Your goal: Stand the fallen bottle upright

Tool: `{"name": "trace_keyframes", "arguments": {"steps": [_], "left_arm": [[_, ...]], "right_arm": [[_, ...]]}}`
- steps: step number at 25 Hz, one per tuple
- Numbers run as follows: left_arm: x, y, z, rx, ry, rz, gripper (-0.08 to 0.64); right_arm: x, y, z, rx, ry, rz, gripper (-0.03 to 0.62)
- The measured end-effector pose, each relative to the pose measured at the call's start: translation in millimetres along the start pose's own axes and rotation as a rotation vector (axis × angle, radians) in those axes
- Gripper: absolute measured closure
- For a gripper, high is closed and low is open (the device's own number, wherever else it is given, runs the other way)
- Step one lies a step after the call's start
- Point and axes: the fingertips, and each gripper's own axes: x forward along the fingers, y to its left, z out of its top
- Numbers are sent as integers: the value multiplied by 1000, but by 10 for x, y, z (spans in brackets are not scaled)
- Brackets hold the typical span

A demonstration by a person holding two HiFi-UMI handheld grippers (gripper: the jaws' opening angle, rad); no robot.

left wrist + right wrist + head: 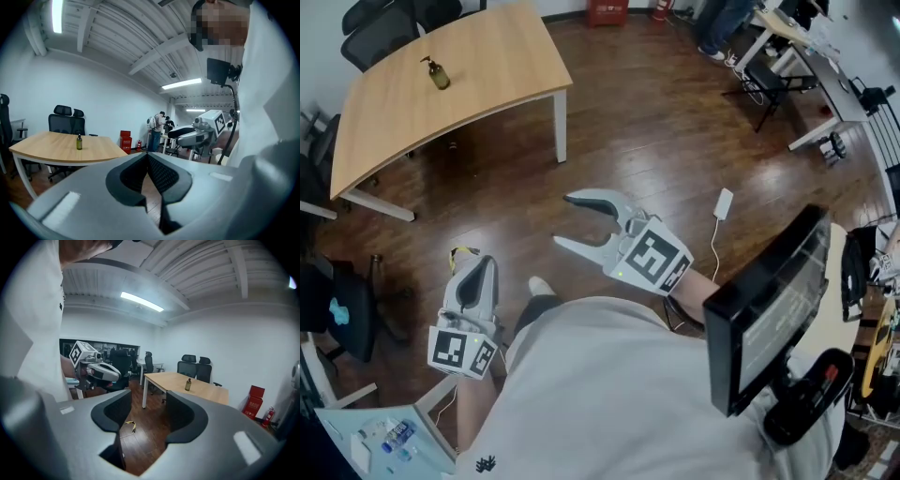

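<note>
A small olive-green pump bottle (438, 73) stands upright on the light wooden table (497, 56) at the far left of the room, well away from both grippers. It also shows in the left gripper view, where the bottle (79, 142) is on the table (47, 146), and in the right gripper view as a bottle (188, 384). My left gripper (475, 266) hangs low over the dark wood floor with its jaws together and nothing in them. My right gripper (562, 219) is held out towards the table, jaws apart and empty.
Black office chairs (384, 21) stand behind the table. A white adapter with a cable (723, 202) and a yellow scrap (127, 424) lie on the floor. Desks and a standing person (155, 130) are at the far right; a monitor (769, 309) is close by my right side.
</note>
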Motion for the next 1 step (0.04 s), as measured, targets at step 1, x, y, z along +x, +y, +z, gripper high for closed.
{"name": "trace_keyframes", "arguments": {"steps": [1], "left_arm": [[20,139,11,-1,-2,-3,560]], "right_arm": [[133,-43,39,-3,2,-3,357]]}}
